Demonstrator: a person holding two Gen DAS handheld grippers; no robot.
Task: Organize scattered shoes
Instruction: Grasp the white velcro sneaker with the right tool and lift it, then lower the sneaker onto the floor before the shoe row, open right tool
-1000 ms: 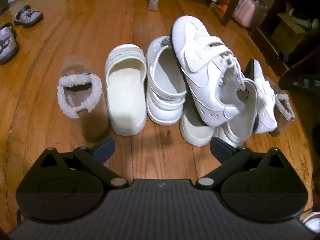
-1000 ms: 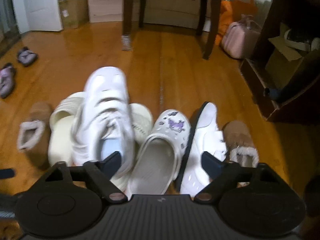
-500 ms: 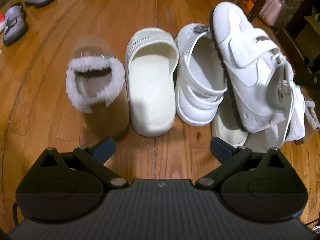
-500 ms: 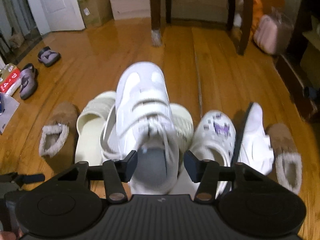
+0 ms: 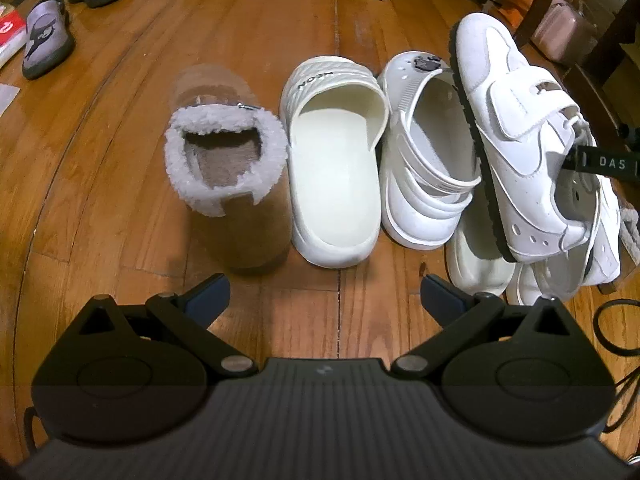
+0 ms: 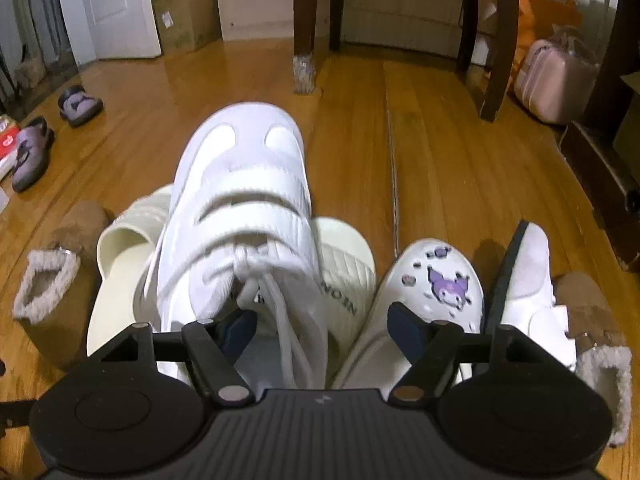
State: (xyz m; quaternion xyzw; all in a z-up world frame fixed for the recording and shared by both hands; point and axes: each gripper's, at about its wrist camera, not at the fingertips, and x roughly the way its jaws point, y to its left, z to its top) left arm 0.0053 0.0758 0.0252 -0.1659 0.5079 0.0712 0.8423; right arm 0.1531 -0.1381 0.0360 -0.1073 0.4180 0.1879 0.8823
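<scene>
Since a second ago we have swung our right gripper (image 6: 320, 326) in over the white strap-fastened sneaker (image 6: 240, 216) and narrowed it around the shoe's collar and laces; one pad sits inside the opening, though the fingers are not fully together, so we cannot tell whether the grip is firm. Seen from the left wrist, the sneaker (image 5: 528, 140) is tilted on its side, propped over a cream slide and the other shoes at the right end of the row on the wooden floor (image 5: 240, 20). Our left gripper (image 5: 324, 290) hangs spread and empty, just in front of the brown fleece-lined slipper (image 5: 228, 168), the cream ribbed slide sandal (image 5: 334, 168) and the white clog (image 5: 428, 168), which stand side by side.

We judge the sneaker light, with a stiff sole and a soft, yielding upper. The padded collar at the heel is the best hold; loose laces would slip.
</scene>
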